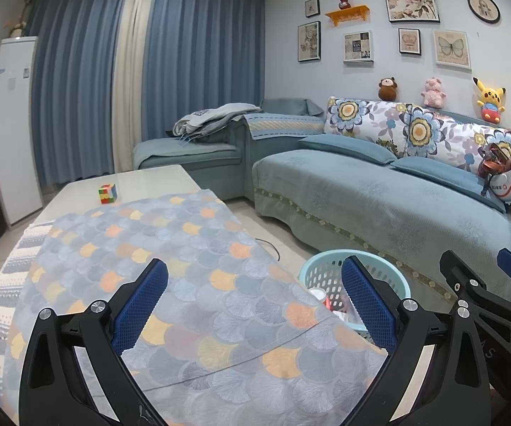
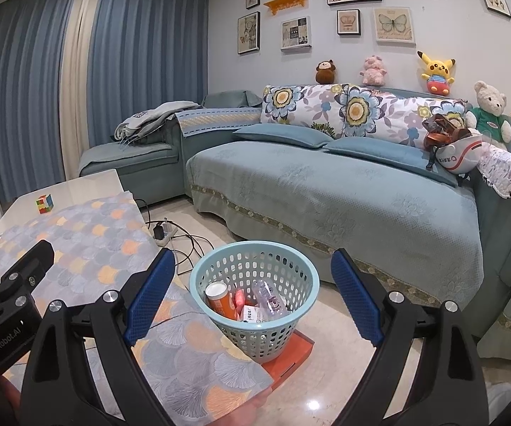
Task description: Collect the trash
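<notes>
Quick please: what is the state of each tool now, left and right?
Left tool: open, holding nothing, above the cloth-covered table.
Right tool: open, holding nothing, above the basket.

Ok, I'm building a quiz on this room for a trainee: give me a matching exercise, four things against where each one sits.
Things:
1. Rubik's cube
2. orange tube
3. Pikachu plush
4. helmet

Places:
A. in the basket
B. on the sofa seat
C. on the table
D. on top of the sofa back

Pairs: 1-C, 2-A, 3-D, 4-B
</notes>
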Demonstrator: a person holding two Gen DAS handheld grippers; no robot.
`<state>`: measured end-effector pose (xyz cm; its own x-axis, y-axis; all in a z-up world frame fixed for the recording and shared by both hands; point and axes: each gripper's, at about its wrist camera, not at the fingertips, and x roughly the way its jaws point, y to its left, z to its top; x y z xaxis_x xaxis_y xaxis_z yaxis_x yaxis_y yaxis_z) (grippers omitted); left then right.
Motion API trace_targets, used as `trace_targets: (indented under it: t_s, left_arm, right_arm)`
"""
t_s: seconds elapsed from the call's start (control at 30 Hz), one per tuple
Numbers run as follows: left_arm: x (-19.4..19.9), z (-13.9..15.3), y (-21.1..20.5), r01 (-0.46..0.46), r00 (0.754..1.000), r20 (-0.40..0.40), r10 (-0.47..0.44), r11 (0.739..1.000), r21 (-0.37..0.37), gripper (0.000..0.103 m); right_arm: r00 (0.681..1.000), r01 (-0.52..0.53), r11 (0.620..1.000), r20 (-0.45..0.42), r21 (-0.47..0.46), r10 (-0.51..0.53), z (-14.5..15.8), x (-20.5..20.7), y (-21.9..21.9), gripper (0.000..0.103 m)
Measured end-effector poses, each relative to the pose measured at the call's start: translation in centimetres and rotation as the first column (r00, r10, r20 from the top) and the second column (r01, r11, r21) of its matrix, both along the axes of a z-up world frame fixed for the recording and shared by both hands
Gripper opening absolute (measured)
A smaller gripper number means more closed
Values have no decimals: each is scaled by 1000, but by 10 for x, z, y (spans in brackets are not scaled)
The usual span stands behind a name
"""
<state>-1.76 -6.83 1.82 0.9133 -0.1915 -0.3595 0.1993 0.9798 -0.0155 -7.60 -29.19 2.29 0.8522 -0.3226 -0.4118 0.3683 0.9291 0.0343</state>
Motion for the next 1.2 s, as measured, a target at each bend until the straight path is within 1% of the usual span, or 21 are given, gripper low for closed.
trace_targets:
  t_s: [0.37, 0.73, 1.2]
  left_arm:
    - [0, 0, 1, 0, 1000, -2, 0, 1000, -3, 95]
    - [-2, -1, 0, -36, 999, 6, 36, 999, 0, 95]
    - [2, 0, 5, -69, 997, -26, 68, 996, -48, 95]
  right_arm:
    - [1000, -11, 1000, -14, 6, 11, -4, 4, -2, 85]
    - [1000, -18, 1000, -15, 1, 18, -6, 6, -1, 85]
    - [1000, -19, 1000, -19, 9, 19, -6, 7, -2, 85]
